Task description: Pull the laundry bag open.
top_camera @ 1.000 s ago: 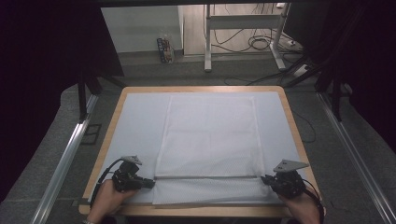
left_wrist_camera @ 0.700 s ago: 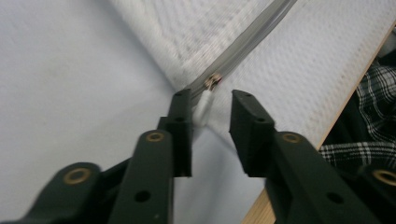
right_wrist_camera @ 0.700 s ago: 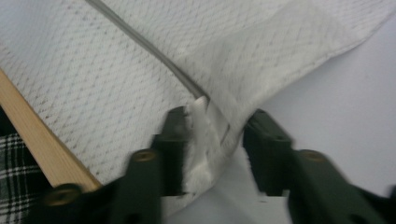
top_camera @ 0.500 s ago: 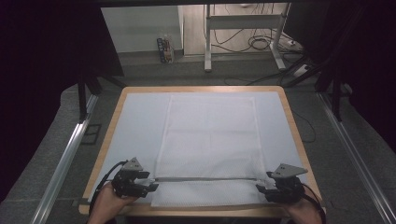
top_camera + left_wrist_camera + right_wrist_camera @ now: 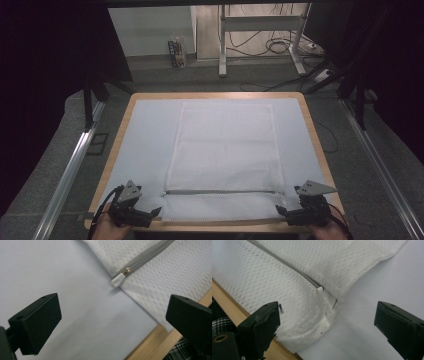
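Observation:
A white mesh laundry bag [image 5: 222,150] lies flat on the table's pale sheet, with a grey zipper [image 5: 220,191] running across it near the front. My left gripper [image 5: 156,212] stands open at the bag's front left corner, just short of the white zipper pull [image 5: 117,280] and its grey zipper tape [image 5: 147,255]. My right gripper [image 5: 278,210] is open at the front right corner, where the mesh bag [image 5: 294,272] is rumpled and lifted a little around the zipper's end [image 5: 320,288]. Nothing is held between either pair of jaws.
The wooden table edge [image 5: 220,226] runs right under both grippers. Metal rails [image 5: 70,167] flank the table on both sides. Desk legs and cables [image 5: 280,45] stand on the floor beyond the far edge.
Both grippers have moved inward along the front edge toward the bag's corners and dropped lower. The bag's right front corner now looks bunched.

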`<state>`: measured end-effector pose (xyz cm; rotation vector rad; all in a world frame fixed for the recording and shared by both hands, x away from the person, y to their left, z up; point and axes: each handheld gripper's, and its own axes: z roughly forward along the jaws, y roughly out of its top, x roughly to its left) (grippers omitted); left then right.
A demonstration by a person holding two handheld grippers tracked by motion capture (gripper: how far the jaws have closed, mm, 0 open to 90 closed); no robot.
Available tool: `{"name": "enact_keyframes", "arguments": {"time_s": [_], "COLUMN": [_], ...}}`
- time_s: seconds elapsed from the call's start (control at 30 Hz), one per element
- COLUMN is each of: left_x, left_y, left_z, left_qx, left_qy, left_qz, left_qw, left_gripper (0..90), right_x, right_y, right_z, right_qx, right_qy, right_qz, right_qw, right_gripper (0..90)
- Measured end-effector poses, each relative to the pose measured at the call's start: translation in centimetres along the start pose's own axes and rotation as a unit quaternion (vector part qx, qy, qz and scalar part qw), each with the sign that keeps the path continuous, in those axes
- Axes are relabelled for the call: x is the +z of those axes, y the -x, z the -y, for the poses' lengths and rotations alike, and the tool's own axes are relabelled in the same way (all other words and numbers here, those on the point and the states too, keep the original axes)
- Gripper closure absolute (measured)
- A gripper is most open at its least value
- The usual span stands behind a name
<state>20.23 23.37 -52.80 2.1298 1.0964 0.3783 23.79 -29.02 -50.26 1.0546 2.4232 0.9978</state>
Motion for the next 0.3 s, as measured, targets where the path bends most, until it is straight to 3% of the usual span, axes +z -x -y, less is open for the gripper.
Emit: {"name": "enact_keyframes", "arguments": {"time_s": [0.3], "left_x": [0.16], "left_y": [-0.70], "left_z": [-0.02], "left_qx": [-0.035], "left_qy": [-0.006], "left_qz": [0.004], "left_qw": [0.9994], "left_gripper": [3.2], "right_x": [0.17], "right_y": [0.17], "right_z": [0.01], "right_qx": [0.002], "right_qy": [-0.006], "right_qz": [-0.007], "right_qw": [1.0000], "right_gripper": [6.0]}}
